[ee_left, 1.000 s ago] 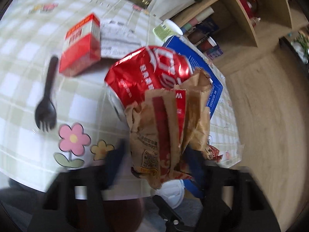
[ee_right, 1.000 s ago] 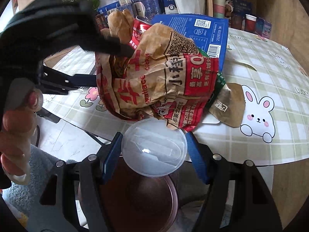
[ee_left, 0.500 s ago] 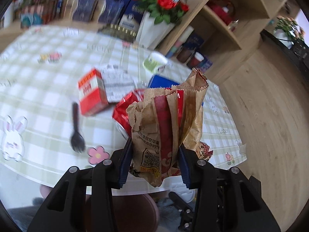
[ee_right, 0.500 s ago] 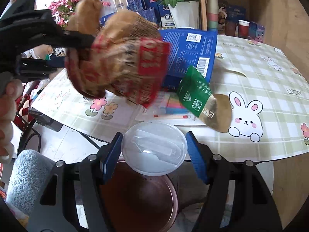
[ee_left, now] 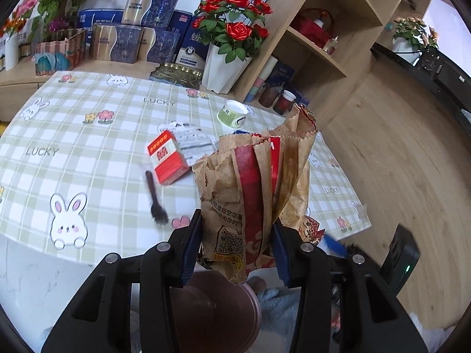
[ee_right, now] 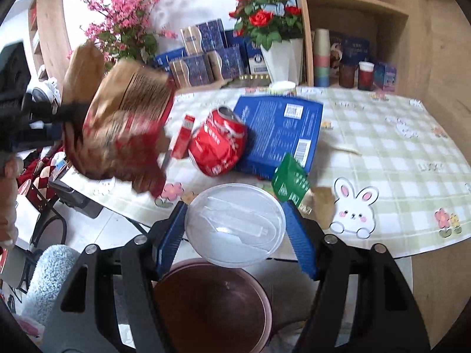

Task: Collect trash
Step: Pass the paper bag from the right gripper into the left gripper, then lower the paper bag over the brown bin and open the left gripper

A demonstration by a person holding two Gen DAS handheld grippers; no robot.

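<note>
Left gripper [ee_left: 237, 232] clamped on crumpled paper bag [ee_left: 253, 194], held upright off the desk's [ee_left: 88, 135] near edge, above the brown bin [ee_left: 215, 311]. Right gripper [ee_right: 235, 229] grasping clear plastic lid [ee_right: 235, 225] flat between its fingers, directly over the bin. Crushed red can [ee_right: 217, 147], green wrapper [ee_right: 290, 181] lie near desk's near edge.
</note>
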